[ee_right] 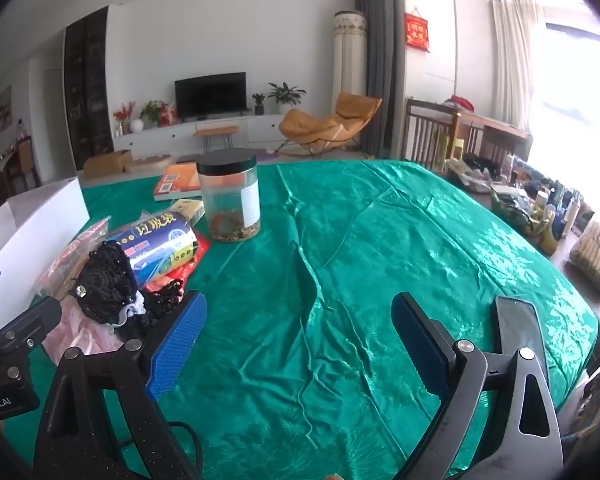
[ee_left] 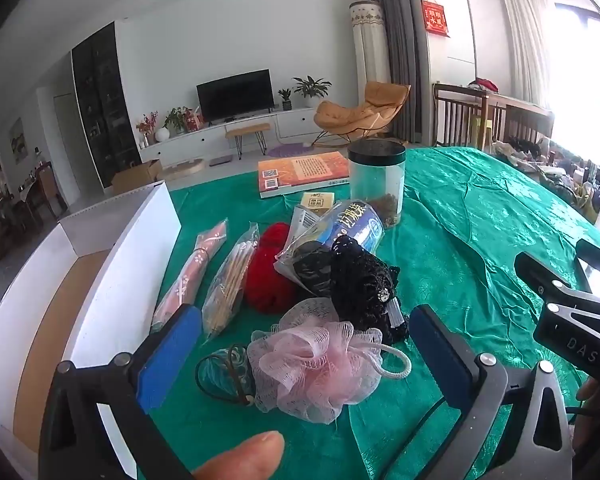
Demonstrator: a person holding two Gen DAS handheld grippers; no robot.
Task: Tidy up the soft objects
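Observation:
A pink mesh bath pouf [ee_left: 316, 364] with a white cord lies on the green tablecloth [ee_left: 460, 248], between the blue pads of my left gripper [ee_left: 300, 344], which stands open just above it without touching. Behind the pouf sit a black beaded net pouch [ee_left: 364, 280], a red knitted item [ee_left: 266, 276] and a dark cord loop [ee_left: 220, 372]. My right gripper [ee_right: 300, 344] is open over bare cloth, with the black pouch [ee_right: 104, 280] to its left. The right gripper's body shows at the right edge of the left wrist view.
An open white cardboard box [ee_left: 112, 280] stands at the left. Packets of sticks [ee_left: 232, 280], a pink wrapped packet [ee_left: 192, 276], a blue roll of bags [ee_left: 348, 224], a clear black-lidded jar [ee_left: 376, 184] and an orange book [ee_left: 304, 172] lie further back. A phone [ee_right: 516, 328] lies at the right.

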